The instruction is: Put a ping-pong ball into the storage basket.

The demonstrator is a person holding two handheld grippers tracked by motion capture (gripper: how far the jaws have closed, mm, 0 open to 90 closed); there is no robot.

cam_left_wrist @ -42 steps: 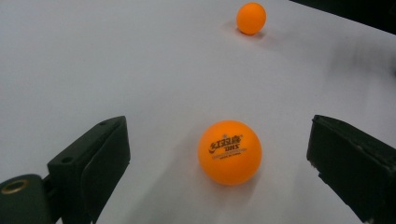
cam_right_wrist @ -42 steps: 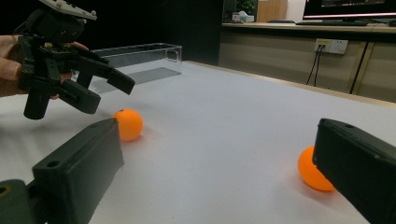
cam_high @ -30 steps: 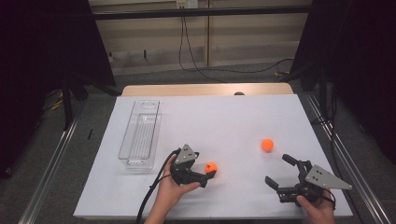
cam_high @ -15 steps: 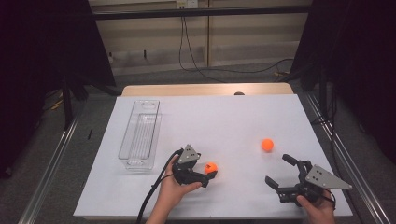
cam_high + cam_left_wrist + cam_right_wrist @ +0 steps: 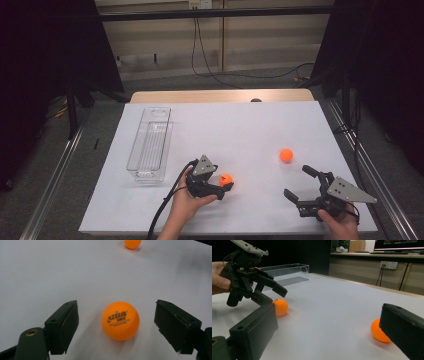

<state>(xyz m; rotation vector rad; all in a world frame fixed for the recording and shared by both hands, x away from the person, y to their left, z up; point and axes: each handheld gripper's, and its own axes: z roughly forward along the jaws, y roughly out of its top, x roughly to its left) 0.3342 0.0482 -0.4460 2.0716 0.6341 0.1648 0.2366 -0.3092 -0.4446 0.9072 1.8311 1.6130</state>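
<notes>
On the white counter (image 5: 240, 125) the left tongs (image 5: 226, 184) lie low near the front edge, left of the middle, with the near orange ball (image 5: 226, 179) sitting between their jaws. In the left gripper view that ball (image 5: 120, 320), printed with a dark logo, rests on the counter with clear white gaps on both sides of it, so neither black pad touches it; the jaws have just been closing around it and now stand at a middling width, gripping nothing. The person's left hand (image 5: 187, 202) wraps the body of the tongs from the near side. The second orange ball (image 5: 286, 155) lies farther off and to the right, well apart from the first, and appears at the top of the left gripper view (image 5: 132, 243). The right tongs (image 5: 300, 182) rest at the near right corner with their jaws spread wide and nothing between them, the second ball lying beyond them. In the right gripper view that ball (image 5: 379, 333) peeks out beside one jaw. A clear plastic tray (image 5: 149, 145) stands on the left side of the counter, running from near to far.
</notes>
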